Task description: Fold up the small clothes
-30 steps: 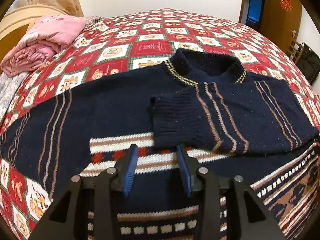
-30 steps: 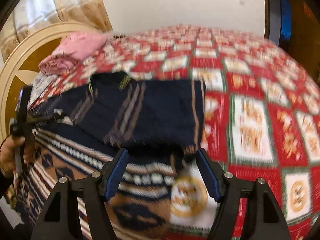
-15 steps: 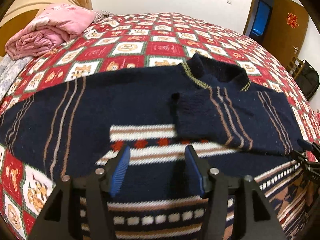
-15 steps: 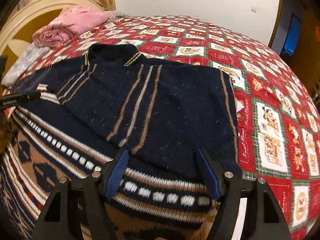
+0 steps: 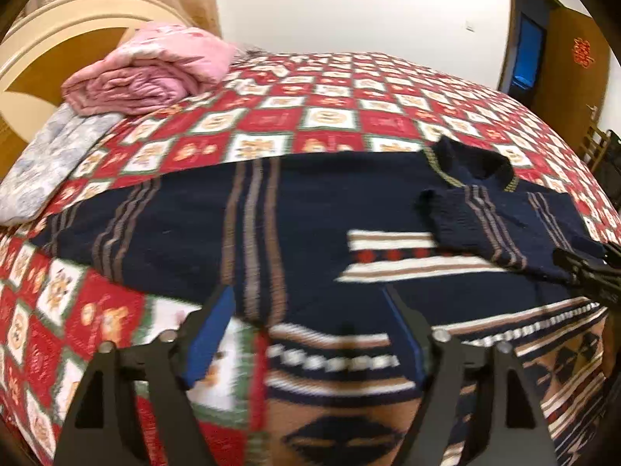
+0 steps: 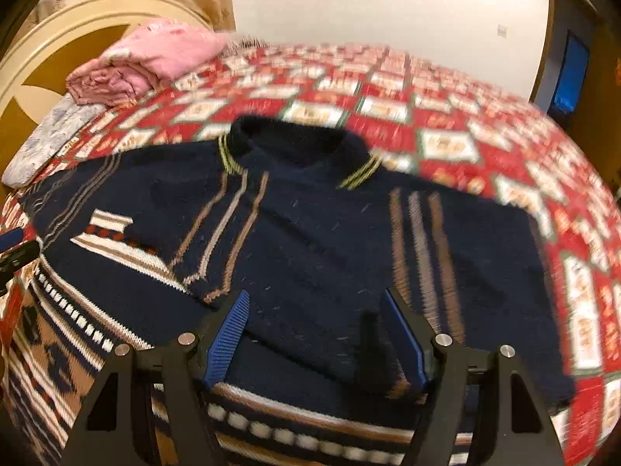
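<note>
A navy knitted sweater point(image 5: 330, 209) with tan stripes and a patterned chest lies flat on the bed. One sleeve point(image 5: 500, 229) is folded across the chest; the other sleeve point(image 5: 128, 225) stretches out to the left. My left gripper point(image 5: 310, 330) hovers over the sweater's lower left edge, its jaws opening, nothing between them. My right gripper point(image 6: 314, 334) is open above the folded sleeve point(image 6: 322, 256), nothing pinched. The right gripper's tip point(image 5: 586, 268) shows at the right edge of the left wrist view.
The red checked bedspread point(image 5: 333, 116) covers the bed. A folded pink quilt point(image 5: 155, 73) and a grey pillow point(image 5: 50, 163) lie by the round headboard point(image 5: 58, 35) at far left. A doorway point(image 5: 528, 58) and a chair point(image 5: 594, 143) stand at right.
The left gripper slid left toward the spread sleeve and its jaws widened. The right gripper moved left from the sweater's right edge to above the folded sleeve, still open.
</note>
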A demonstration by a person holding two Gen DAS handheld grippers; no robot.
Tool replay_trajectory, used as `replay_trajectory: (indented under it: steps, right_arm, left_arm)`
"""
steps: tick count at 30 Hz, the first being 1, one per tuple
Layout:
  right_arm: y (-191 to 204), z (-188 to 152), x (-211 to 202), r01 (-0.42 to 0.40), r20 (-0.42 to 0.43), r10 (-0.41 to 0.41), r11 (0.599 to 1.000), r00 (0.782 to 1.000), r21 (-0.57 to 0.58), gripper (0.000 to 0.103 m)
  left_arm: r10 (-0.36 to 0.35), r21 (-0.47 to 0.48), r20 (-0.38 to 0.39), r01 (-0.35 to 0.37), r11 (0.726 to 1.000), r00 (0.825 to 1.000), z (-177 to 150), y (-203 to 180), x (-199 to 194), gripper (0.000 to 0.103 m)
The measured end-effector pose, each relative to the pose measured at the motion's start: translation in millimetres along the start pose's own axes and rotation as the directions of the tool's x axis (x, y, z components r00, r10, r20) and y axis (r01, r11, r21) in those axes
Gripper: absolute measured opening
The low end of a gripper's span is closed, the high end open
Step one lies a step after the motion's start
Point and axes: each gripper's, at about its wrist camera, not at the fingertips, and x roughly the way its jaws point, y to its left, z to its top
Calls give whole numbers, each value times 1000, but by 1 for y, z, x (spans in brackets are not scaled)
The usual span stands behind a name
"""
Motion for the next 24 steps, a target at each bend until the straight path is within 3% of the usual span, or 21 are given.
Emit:
replay_trajectory:
  steps: [2,9,16,20,24]
  right_arm:
    - [6,-8,8,-16,-30,16,1000,999,18,71]
    - [19,-28,-1,35,-8,-35,999,999,-18,71]
    - [30,-43,-14,81,13,-81,996,997,-38,71]
    - [34,-47,-22,39,4,-39,999,999,-10,71]
    - [47,-51,-28,23,25,-22,999,999,-41,71]
  left_arm:
    - [21,-4,0,-21,1000,1000,-4,9,-2,80]
    - [62,-15,3,-62,998,998,-13,31,-5,80]
    - [53,-42,5,-53,998,999,-16,47,-4,80]
    - [50,-59,-19,-51,997,999,-17,59,-1,80]
    - [94,-72,-19,-95,993,995,-17,81,-1,80]
